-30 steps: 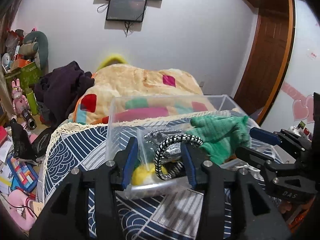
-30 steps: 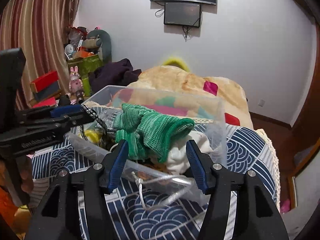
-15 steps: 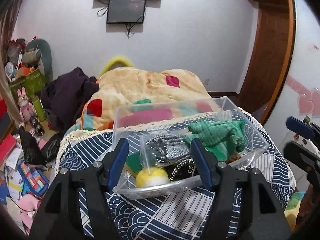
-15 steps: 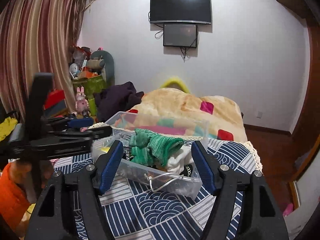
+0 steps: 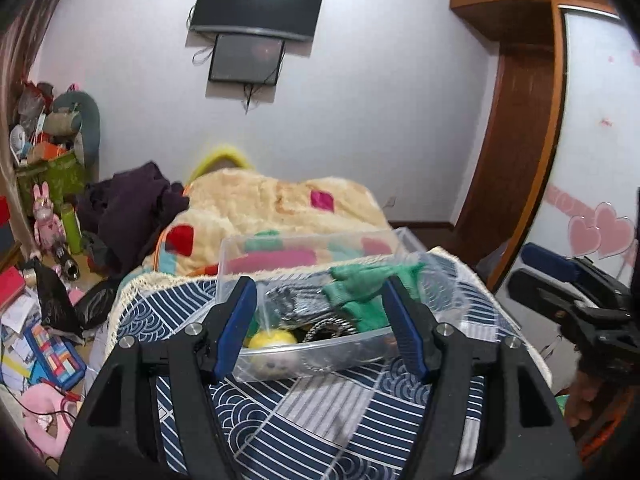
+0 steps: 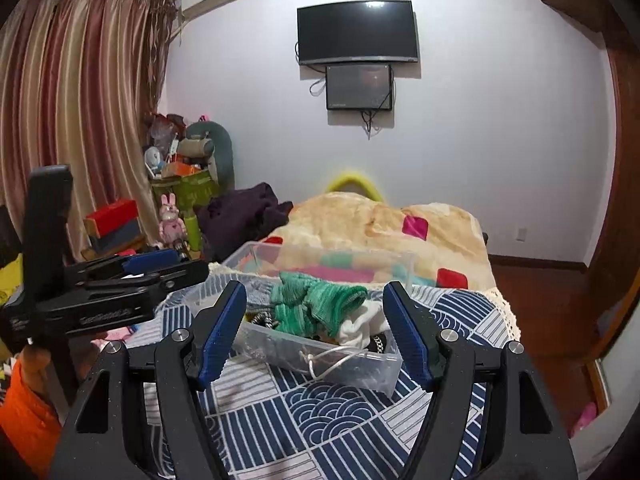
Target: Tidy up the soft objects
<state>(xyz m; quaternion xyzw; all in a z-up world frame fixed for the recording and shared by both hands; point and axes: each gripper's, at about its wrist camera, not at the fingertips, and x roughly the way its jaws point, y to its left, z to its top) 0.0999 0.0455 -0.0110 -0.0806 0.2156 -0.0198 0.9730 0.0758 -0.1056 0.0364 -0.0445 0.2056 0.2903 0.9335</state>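
Your left gripper (image 5: 320, 324) and right gripper (image 6: 316, 332) both hang spread wide and empty, short of the clear plastic bin (image 6: 320, 356) that sits toward the far edge of the blue patterned bedspread (image 6: 332, 412). The soft things lie piled inside it: green knitted gloves (image 6: 320, 308) on top, a white cloth (image 6: 360, 326) at the right end, a yellow plush ball (image 5: 272, 340) at the left end under a small plastic bag (image 5: 288, 308). Expect the gloves to be light and limp, so pinch a thick fold at the cuff, not a fingertip, or they will likely sag and slip. The bin looks thin-walled and light; it may slide if you snag it.
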